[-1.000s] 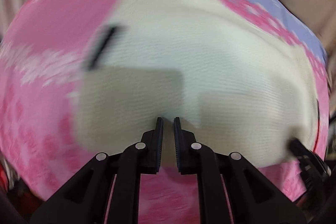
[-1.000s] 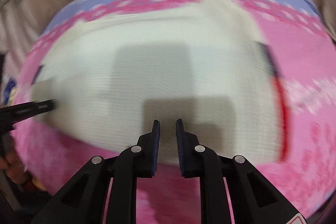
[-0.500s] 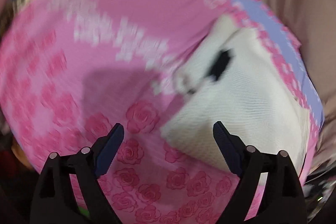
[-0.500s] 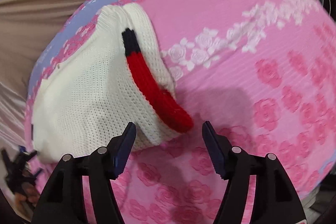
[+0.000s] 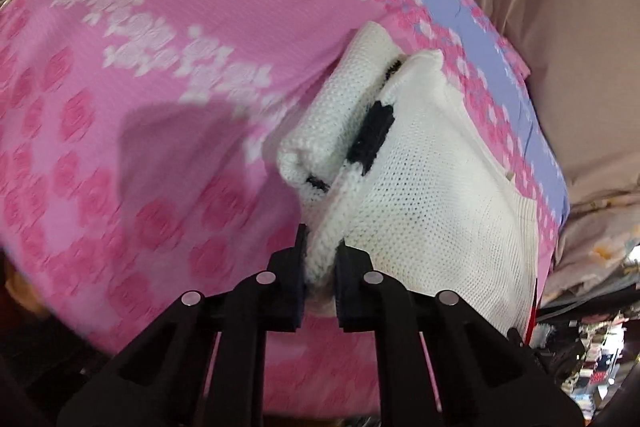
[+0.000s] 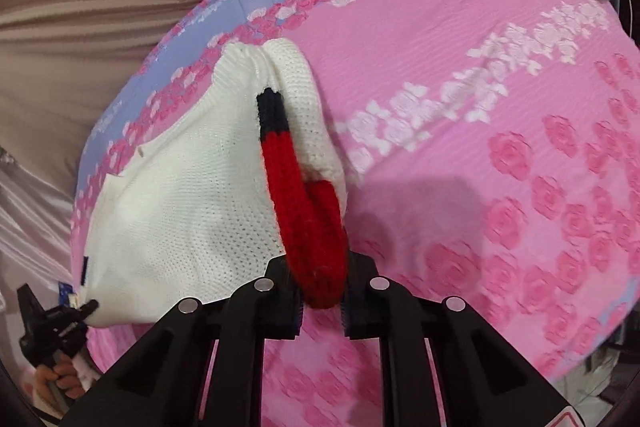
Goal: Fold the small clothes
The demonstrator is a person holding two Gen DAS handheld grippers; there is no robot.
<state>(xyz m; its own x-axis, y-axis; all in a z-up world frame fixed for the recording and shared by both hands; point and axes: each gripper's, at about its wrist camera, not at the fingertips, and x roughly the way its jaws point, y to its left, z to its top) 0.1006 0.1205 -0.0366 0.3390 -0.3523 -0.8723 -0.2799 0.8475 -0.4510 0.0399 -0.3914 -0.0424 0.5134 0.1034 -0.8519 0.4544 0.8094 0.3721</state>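
The knitted garment (image 5: 436, 195) lies on the bedspread (image 5: 160, 107), near that spread's far border, and takes up only a small part of it. Most of the bedspread stretches away to one side of the garment. Beyond the bedspread's far border hangs a curtain (image 5: 560, 27).

The left gripper (image 5: 320, 267) sits at the garment's near edge, at one lower corner, with a ridge of the knit between its fingers. The right gripper (image 6: 322, 291) sits at the opposite lower corner, where the garment's trim band (image 6: 304, 203) runs down from the garment's middle and ends between its fingers. The garment spans between the two grippers.
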